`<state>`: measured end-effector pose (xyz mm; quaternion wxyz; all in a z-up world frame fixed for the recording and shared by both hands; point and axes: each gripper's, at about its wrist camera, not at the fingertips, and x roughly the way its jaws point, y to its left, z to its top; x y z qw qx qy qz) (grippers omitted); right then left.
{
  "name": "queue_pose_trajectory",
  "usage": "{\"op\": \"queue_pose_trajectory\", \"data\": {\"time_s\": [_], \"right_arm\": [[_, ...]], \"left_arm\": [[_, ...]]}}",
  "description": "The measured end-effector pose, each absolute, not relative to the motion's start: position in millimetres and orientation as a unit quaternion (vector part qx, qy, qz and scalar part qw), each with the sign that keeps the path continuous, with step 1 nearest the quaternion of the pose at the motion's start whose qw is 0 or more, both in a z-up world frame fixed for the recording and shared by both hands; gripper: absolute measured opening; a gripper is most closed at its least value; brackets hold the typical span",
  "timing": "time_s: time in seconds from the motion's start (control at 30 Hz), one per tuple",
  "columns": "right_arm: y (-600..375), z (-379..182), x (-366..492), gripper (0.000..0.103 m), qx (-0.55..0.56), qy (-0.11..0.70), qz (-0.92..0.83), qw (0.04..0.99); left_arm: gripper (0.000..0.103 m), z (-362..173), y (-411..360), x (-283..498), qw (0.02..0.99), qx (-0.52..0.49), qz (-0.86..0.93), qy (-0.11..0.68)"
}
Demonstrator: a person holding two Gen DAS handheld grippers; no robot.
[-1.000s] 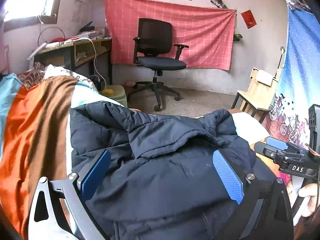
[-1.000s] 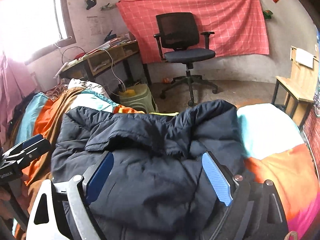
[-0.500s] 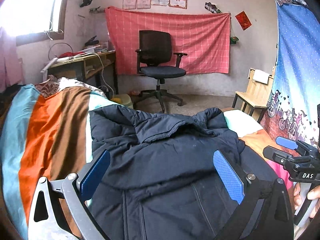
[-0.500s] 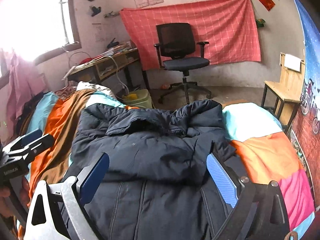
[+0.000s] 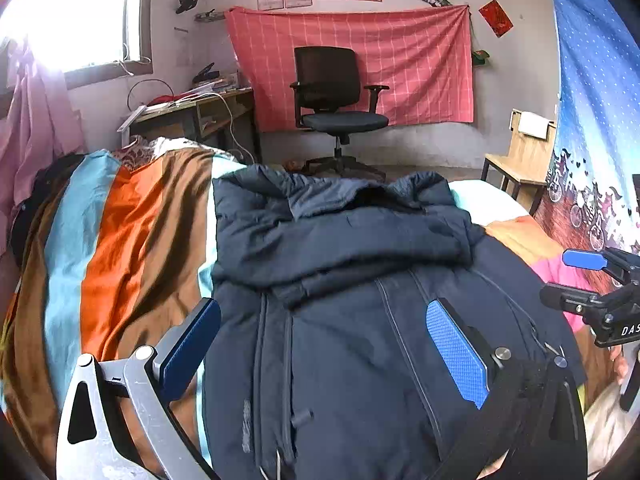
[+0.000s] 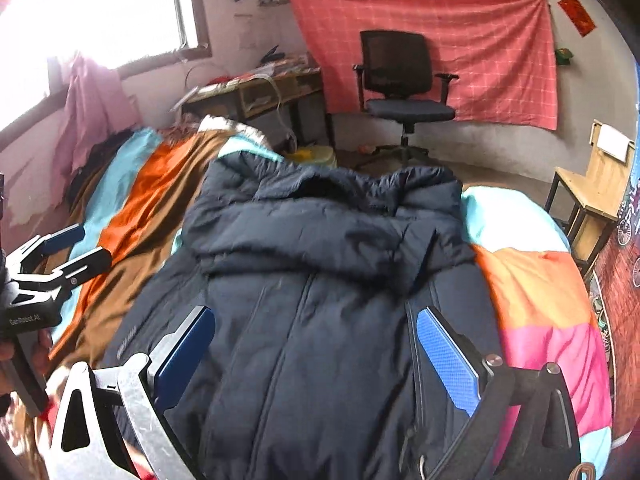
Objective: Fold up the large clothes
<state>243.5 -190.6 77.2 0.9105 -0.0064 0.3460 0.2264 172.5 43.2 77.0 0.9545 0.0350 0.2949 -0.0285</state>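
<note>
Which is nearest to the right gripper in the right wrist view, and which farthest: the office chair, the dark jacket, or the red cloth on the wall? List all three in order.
1. The dark jacket, lying on the bed directly under the open right gripper.
2. The office chair, on the floor beyond the bed.
3. The red cloth, hanging on the back wall behind the chair.

Blue-padded fingers (image 5: 456, 354), silver and seemingly black arms.

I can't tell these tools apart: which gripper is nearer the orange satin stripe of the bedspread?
Left. The left gripper hovers at the navy puffer jacket's edge, beside the orange satin stripe; the right gripper is across the jacket, over the pink patch.
</note>
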Motion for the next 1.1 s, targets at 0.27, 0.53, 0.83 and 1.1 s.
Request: {"op": "queue_pose_trajectory", "data": {"time_s": [0.27, 0.53, 0.83, 1.1], "right_arm": [[-207, 60, 195, 0.102, -0.067, 0.399, 0.255, 0.878], [-224, 38, 163, 0.102, -0.087, 0.443, 0.264, 0.853], [-222, -5, 147, 0.102, -0.198, 0.512, 0.263, 0.793], [-229, -31, 147, 0.102, -0.229, 0.545, 0.263, 0.762]], "left_arm": [[0.101, 54, 27, 132, 0.947, 0.055, -0.038, 0.314], [0.101, 19, 21, 99, 0.932, 0.070, -0.086, 0.345], [0.101, -34, 24, 78, 0.895, 0.124, -0.120, 0.412], [0.101, -76, 30, 72, 0.864, 0.168, -0.100, 0.463]]}}
